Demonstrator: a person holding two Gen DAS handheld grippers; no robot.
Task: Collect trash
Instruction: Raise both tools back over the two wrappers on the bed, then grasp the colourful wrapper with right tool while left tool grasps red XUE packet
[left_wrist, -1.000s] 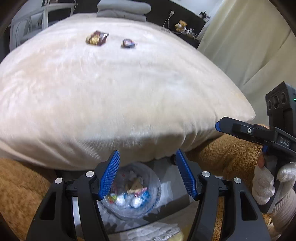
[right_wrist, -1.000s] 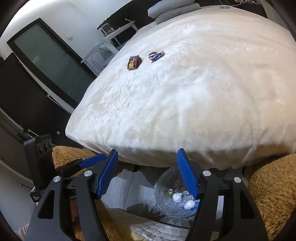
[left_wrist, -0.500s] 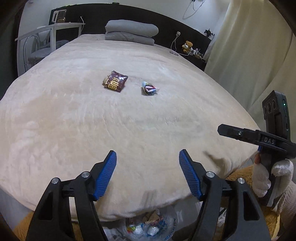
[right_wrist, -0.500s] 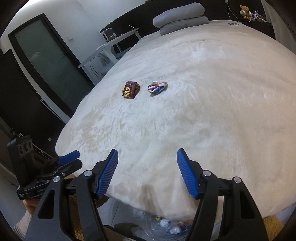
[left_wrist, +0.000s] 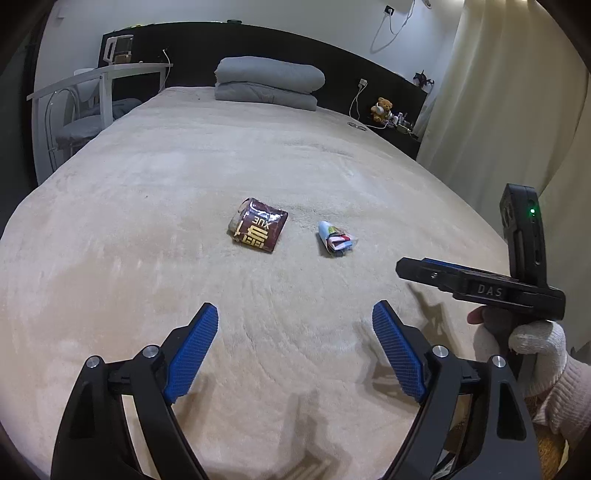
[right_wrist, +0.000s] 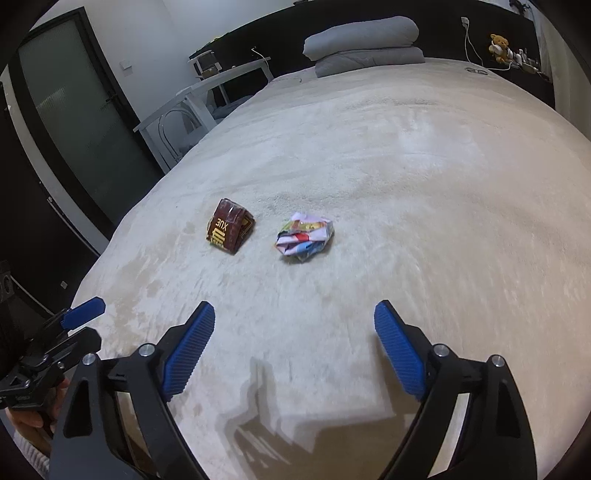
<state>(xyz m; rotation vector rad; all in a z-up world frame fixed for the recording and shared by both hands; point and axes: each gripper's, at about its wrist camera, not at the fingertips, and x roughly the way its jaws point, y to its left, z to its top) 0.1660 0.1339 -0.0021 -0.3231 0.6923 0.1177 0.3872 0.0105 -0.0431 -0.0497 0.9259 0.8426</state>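
Note:
Two pieces of trash lie side by side on the cream bed cover (left_wrist: 147, 229) (right_wrist: 424, 192): a brown snack wrapper (left_wrist: 258, 230) (right_wrist: 229, 232) and a crumpled colourful wrapper (left_wrist: 335, 238) (right_wrist: 304, 236). My left gripper (left_wrist: 294, 347) hovers over the bed short of the brown wrapper, its jaws opening with nothing between them. My right gripper (right_wrist: 294, 343) hangs in front of the colourful wrapper, its jaws also opening and empty. The right gripper (left_wrist: 476, 286) shows from the side in the left wrist view, held by a gloved hand (left_wrist: 532, 350).
Folded grey bedding (left_wrist: 267, 83) (right_wrist: 364, 40) lies at the head of the bed against a dark headboard. A white desk with a chair (left_wrist: 85, 107) (right_wrist: 192, 107) stands left of the bed, a curtain (left_wrist: 498, 103) to the right, and a teddy bear (left_wrist: 382, 109) on the shelf.
Both grippers rose from the clear trash bowl below the bed's foot and moved forward over the cover, so the two wrappers look much nearer. The jaws of both have spread wider.

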